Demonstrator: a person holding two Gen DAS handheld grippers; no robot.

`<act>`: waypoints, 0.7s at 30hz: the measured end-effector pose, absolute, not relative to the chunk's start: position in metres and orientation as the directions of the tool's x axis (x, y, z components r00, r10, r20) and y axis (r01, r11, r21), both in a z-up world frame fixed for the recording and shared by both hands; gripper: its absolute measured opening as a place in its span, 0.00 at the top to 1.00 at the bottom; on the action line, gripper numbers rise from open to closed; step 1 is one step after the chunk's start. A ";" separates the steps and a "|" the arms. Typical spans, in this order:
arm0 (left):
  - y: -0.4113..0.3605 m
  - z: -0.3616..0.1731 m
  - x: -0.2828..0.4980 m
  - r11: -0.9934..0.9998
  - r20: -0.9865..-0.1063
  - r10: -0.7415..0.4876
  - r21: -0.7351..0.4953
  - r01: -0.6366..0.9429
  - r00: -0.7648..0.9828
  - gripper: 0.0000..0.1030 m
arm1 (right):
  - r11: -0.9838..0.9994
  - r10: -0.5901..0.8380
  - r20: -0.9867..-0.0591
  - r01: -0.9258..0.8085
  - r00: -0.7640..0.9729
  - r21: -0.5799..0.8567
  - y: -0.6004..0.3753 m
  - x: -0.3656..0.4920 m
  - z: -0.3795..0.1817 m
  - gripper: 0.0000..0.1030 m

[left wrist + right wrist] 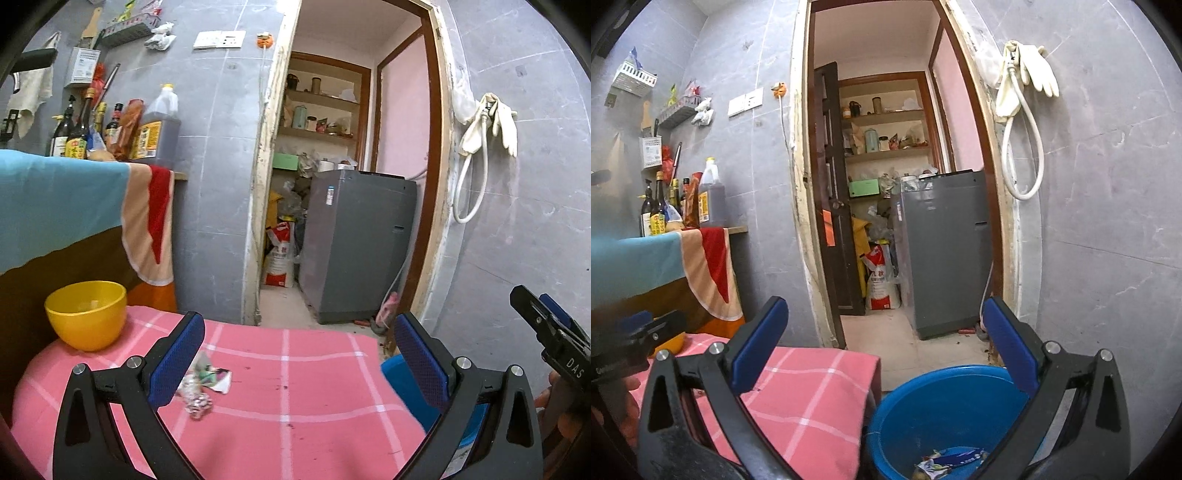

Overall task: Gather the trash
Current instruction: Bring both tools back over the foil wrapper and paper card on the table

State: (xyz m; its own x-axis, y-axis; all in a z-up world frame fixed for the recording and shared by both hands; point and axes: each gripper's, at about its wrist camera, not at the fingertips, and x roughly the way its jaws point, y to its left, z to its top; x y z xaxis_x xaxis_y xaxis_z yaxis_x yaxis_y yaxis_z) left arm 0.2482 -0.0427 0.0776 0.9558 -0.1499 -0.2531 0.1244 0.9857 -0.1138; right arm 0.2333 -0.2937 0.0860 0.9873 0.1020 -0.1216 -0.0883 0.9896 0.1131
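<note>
Crumpled wrappers (205,387) lie on the pink checked cloth of a low table (295,406). My left gripper (299,358) hangs over that table, open and empty, with the wrappers just inside its left finger (177,362). A blue bucket (945,413) stands on the floor at the table's right side and holds several wrappers (951,461). My right gripper (886,343) is open and empty above the gap between table and bucket. It also shows at the right edge of the left wrist view, right gripper (546,332).
A yellow bowl (86,314) sits at the table's far left corner. Behind it a counter draped with a blue and red cloth (74,199) carries bottles (110,129). A doorway ahead opens onto a grey washing machine (358,243). A hose and gloves (1023,122) hang on the right wall.
</note>
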 end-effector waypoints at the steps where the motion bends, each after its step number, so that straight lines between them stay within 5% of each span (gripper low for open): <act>1: -0.039 0.078 0.247 0.987 -0.253 -0.143 -0.114 0.117 0.957 0.03 | 0.989 0.110 -0.120 -0.097 0.987 0.113 -0.290 0.234 0.086 0.00; 21: 0.059 0.059 0.238 0.989 -0.304 0.020 -0.134 -0.063 0.952 0.03 | 0.968 0.251 -0.188 -0.249 0.950 0.032 -0.199 0.255 0.078 0.00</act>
